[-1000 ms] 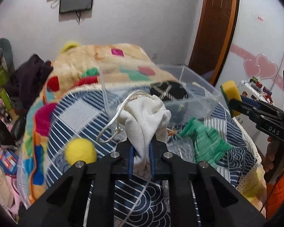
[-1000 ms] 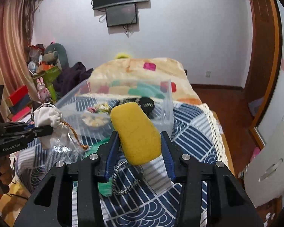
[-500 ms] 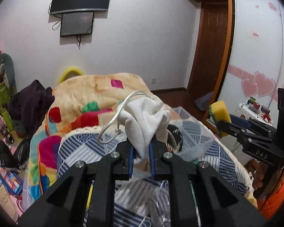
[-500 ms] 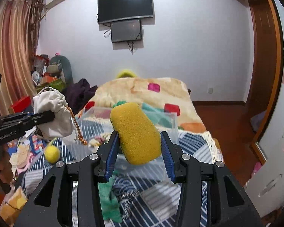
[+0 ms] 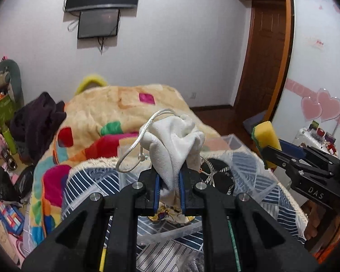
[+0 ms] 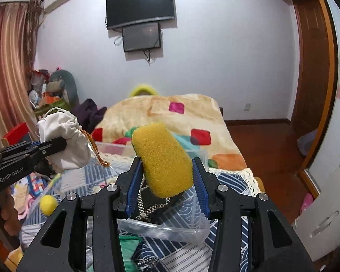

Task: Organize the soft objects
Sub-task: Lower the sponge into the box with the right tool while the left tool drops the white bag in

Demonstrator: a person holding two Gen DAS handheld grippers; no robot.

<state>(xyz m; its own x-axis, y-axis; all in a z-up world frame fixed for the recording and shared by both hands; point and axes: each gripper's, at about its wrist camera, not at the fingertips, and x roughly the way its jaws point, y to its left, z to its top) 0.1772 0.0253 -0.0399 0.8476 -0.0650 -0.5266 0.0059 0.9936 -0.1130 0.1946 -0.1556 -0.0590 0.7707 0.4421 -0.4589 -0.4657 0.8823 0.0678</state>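
Observation:
My left gripper (image 5: 169,187) is shut on a white drawstring pouch (image 5: 173,144) and holds it in the air above the clear plastic bin (image 5: 247,176). The pouch also shows at the left of the right wrist view (image 6: 64,141), with an orange cord hanging from it. My right gripper (image 6: 166,182) is shut on a yellow sponge (image 6: 163,158), above the bin (image 6: 161,230). The sponge shows at the right of the left wrist view (image 5: 265,137). A black patterned soft item (image 6: 155,204) lies inside the bin.
The bin sits on a blue and white patterned bedspread (image 5: 88,183). A yellow ball (image 6: 48,204) and a green cloth (image 6: 127,247) lie on the bed outside the bin. A colourful blanket (image 5: 115,113) is heaped behind. Clutter and toys (image 5: 2,136) fill the left side.
Both grippers have risen and moved forward over the bin, each still holding its object. The yellow ball and green cloth have dropped out of the left wrist view.

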